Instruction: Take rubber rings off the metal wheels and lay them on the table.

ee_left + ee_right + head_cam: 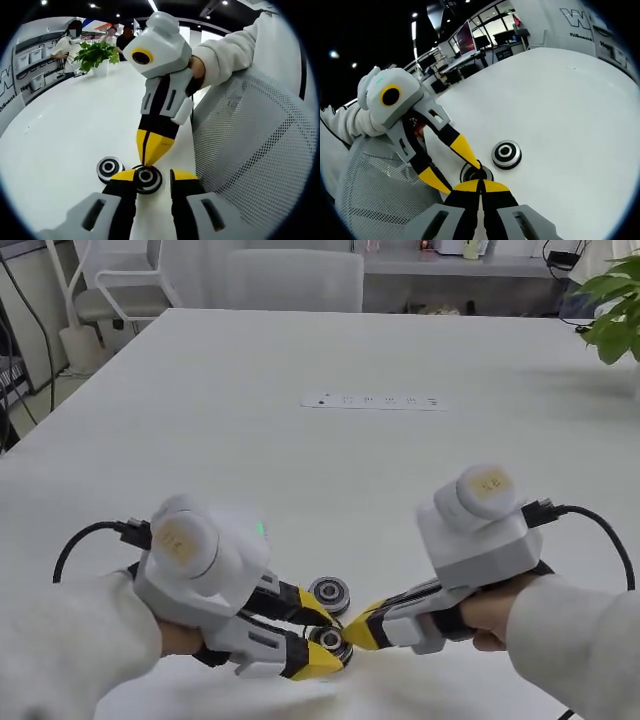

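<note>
Rubber ringed both metal wheels, so by my reading nothing had been stripped yet. The nearer wheel (330, 643) lay flat on the white table (380, 470) close to its near edge, its black rubber ring (148, 191) seated on the rim. The second wheel (329, 592) lay just beyond it, free of both tools.

The left gripper (153, 174) came in from the left with its jaws spread, one on each side of the nearer wheel. One jaw seemed to touch the rim, with a gap showing at the other. That looked like a brace, meant to keep the wheel from sliding while the ring was worked.

The right gripper (481, 184) came in from the right, its yellow jaws pressed together to a point at the edge of the same wheel. That pose suited prying or nipping at the ring. Whether any rubber was caught between the tips could not be told.

Farther out on the table, a pale power strip (372, 401) lay well apart from the work. A green plant (615, 310) stood at the far right.
</note>
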`<state>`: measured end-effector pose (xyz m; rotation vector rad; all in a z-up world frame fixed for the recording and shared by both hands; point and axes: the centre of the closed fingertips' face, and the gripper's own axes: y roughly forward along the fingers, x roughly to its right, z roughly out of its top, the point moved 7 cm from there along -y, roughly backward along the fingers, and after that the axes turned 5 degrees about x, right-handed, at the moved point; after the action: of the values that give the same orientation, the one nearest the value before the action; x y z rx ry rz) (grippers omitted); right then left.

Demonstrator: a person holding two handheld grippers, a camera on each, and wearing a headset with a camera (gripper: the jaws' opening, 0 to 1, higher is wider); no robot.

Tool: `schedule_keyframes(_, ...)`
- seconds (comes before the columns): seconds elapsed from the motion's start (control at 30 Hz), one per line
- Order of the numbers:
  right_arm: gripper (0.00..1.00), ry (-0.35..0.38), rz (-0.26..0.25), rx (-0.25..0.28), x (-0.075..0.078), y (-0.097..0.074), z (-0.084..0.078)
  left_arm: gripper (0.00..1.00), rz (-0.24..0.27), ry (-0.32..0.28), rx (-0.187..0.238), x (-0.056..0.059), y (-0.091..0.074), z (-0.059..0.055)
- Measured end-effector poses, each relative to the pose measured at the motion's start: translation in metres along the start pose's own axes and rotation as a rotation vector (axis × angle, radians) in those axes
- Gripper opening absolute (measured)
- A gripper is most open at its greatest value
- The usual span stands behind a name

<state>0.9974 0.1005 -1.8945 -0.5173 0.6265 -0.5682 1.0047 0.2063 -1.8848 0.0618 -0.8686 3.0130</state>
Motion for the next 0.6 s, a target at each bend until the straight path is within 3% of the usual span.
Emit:
schedule_keyframes(0.07,0.0,0.003,0.002,0.005,0.0,-0.001,0.001,0.25,-0.001,0.031,-0.003,0.002,-0.002,0.004)
schedule_keyframes(0.17,0.0,0.005,0.005,0.013,-0.001,-0.003,0.002,0.29,-0.004,0.031,0.008,0.004,-0.006,0.009)
schedule_keyframes(0.3,0.0,-0.001,0.001,0.017,-0.001,-0.004,0.003,0.41,0.013,0.044,0.033,0.004,-0.011,0.016)
schedule_keyframes(0.6,0.0,0.014,-0.012,0.069,0.0,-0.014,0.012,0.68,0.049,0.009,0.079,0.004,-0.023,0.026)
